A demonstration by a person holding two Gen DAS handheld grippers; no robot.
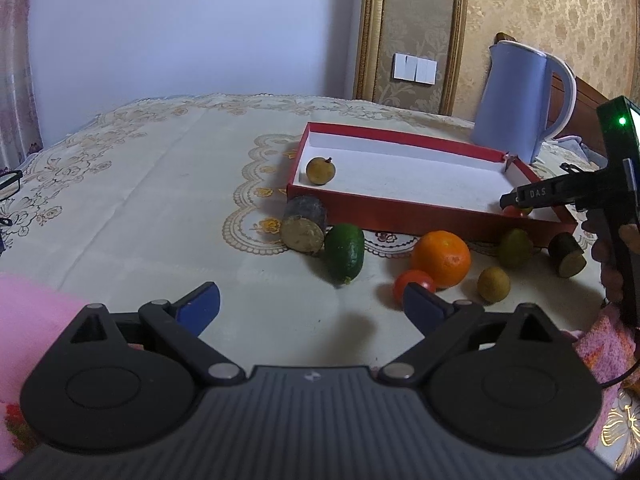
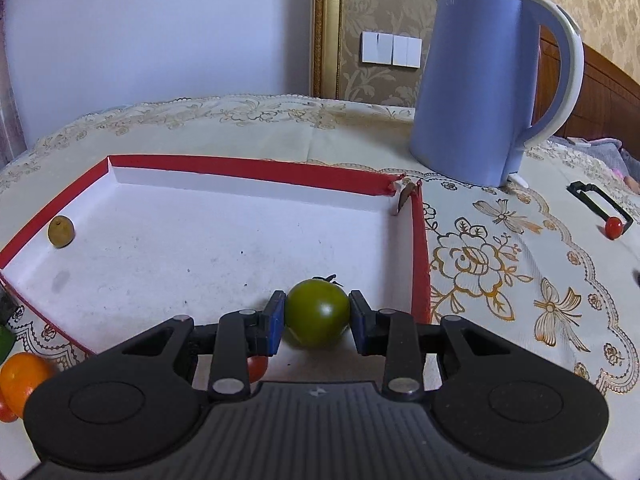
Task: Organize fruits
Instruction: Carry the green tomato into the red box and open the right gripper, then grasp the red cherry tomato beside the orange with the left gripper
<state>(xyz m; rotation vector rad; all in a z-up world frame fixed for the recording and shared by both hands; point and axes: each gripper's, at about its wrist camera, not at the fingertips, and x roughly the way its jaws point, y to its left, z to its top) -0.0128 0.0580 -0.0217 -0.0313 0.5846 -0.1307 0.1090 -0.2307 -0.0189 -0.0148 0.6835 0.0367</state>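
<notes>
The right gripper has its jaws clamped on a green tomato at the red tray's 5 o'clock corner; the left gripper hovers with jaws spread wide over the worktop.

This is a home, likely a bedroom or living room. Damask wallpaper fills the upper right, beside gold-framed paneling with wall switches. An embroidered tablecloth covers the table, and a blue electric kettle stands at right.

Open left claw, fruits beside red tray
</notes>
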